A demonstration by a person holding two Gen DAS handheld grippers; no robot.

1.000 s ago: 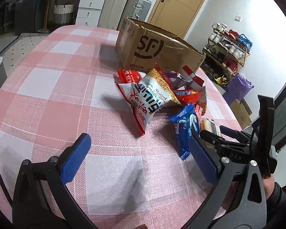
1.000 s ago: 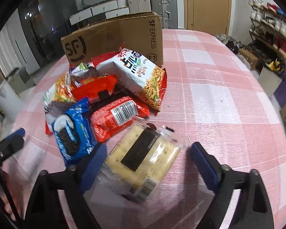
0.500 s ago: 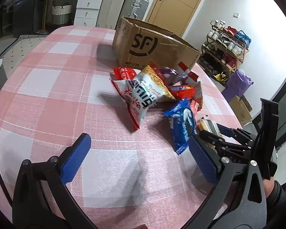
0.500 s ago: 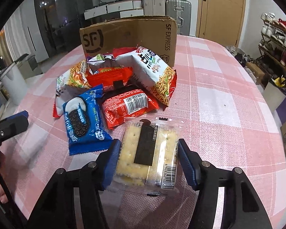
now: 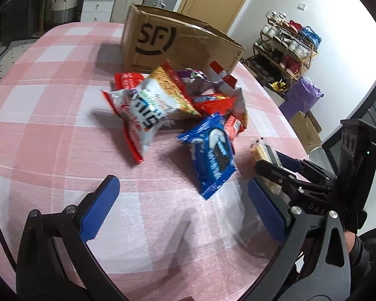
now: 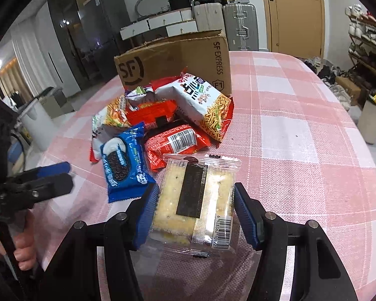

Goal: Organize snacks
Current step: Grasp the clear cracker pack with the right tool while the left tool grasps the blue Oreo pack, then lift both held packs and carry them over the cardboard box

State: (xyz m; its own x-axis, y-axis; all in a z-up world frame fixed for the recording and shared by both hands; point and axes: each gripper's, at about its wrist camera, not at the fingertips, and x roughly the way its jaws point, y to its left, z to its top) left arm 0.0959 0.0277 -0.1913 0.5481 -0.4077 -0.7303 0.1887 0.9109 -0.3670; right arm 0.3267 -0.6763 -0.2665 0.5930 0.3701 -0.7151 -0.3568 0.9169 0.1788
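Observation:
My right gripper (image 6: pixel 195 213) is shut on a clear-wrapped cracker pack (image 6: pixel 195 200) with a black label and holds it just above the pink checked tablecloth (image 6: pixel 300 150). Beyond it lies a pile of snacks: a blue Oreo pack (image 6: pixel 124 160), a red pack (image 6: pixel 175 143), a white noodle-snack bag (image 6: pixel 203 100). A brown SF Express cardboard box (image 6: pixel 178 60) stands behind the pile. My left gripper (image 5: pixel 180 208) is open and empty, low over the cloth, short of the Oreo pack (image 5: pixel 210 155). The cracker pack (image 5: pixel 263 153) and right gripper (image 5: pixel 283 173) show at right.
The table edge (image 5: pixel 283 115) runs along the right. A shoe rack (image 5: pixel 285 47) and purple bag (image 5: pixel 303 95) stand on the floor beyond it. Suitcases (image 6: pixel 238 25), drawers and a door are at the back. A grey bin (image 6: pixel 35 123) stands left of the table.
My right gripper closed on the cracker pack and lifted it slightly. My left gripper moved forward toward the snack pile, still open.

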